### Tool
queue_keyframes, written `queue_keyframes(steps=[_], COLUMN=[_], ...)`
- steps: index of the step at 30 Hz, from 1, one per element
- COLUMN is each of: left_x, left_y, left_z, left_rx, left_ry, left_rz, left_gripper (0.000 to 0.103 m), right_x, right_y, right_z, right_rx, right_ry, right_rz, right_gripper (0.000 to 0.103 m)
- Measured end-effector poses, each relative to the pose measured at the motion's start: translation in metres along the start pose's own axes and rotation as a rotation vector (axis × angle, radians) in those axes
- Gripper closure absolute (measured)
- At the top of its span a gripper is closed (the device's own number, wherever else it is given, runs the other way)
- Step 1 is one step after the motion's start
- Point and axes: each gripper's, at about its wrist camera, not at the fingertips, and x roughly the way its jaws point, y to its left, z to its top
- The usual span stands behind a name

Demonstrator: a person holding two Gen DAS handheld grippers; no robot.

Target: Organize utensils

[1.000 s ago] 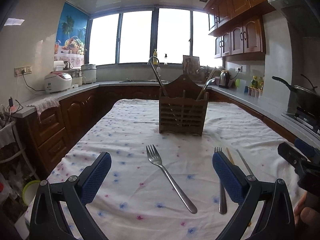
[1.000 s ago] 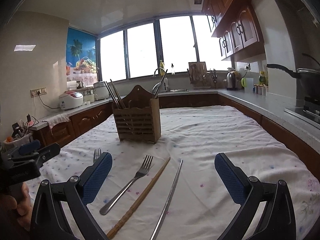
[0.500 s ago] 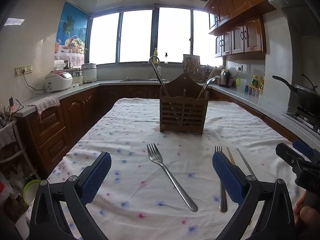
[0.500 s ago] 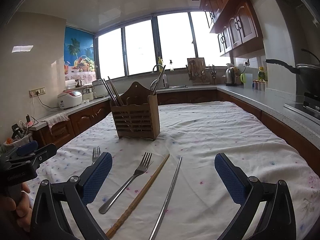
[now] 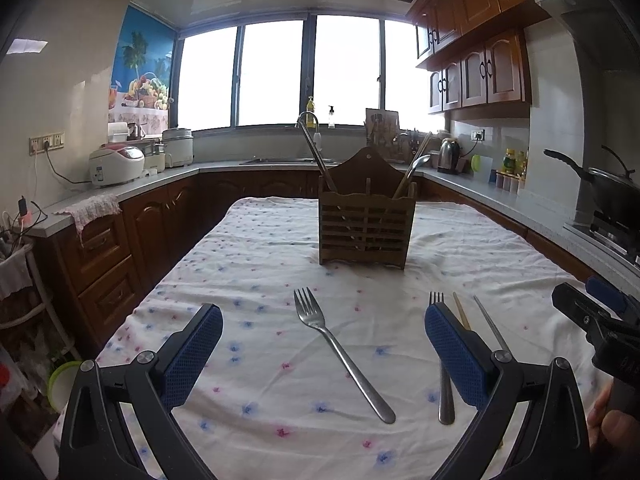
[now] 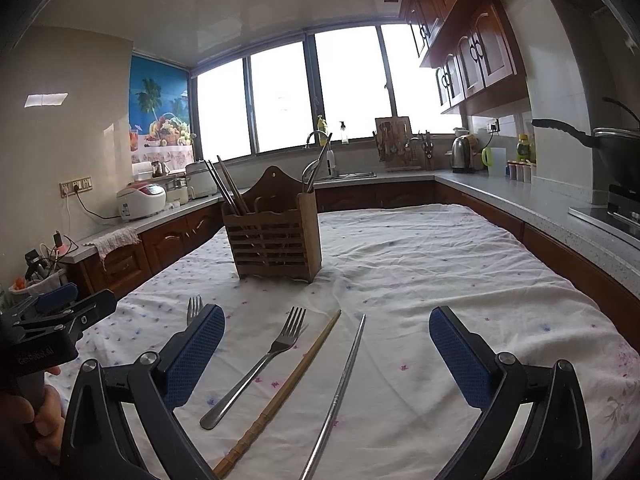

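A wooden utensil holder (image 5: 366, 224) (image 6: 276, 234) stands mid-table with chopsticks and a spoon in it. Two steel forks lie in front of it: one (image 5: 340, 350) between my left gripper's fingers, its tines showing in the right wrist view (image 6: 195, 304), the other (image 5: 442, 372) (image 6: 256, 364) to its right. A wooden chopstick (image 6: 292, 380) (image 5: 461, 314) and a steel chopstick (image 6: 344, 380) (image 5: 490, 330) lie beside that fork. My left gripper (image 5: 324, 354) is open and empty above the cloth. My right gripper (image 6: 328, 354) is open and empty over the chopsticks.
A white flowered cloth (image 6: 440, 280) covers the table. Counters run around the room with a rice cooker (image 5: 116, 166), a kettle (image 6: 462, 154) and a wok on the stove (image 5: 608, 192). The table's left edge drops off next to wooden drawers (image 5: 104, 264).
Both grippers have eased slightly forward and lower toward the utensils; nothing was taken hold of or let go.
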Motion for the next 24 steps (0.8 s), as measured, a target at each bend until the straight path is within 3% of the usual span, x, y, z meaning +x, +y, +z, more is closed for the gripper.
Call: queue_keyframes(steps=[24], left_x=[0.0], left_y=[-0.0034], left_z=[0.0009], left_rx=[0.001], left_ry=[-0.002], left_rz=[0.002], left_gripper=[0.001], right_x=[-0.0005], right_y=[0.0013], right_z=[0.0014], right_rx=[0.005], right_ry=[-0.007], right_rz=[0.012], right_gripper=[0.0])
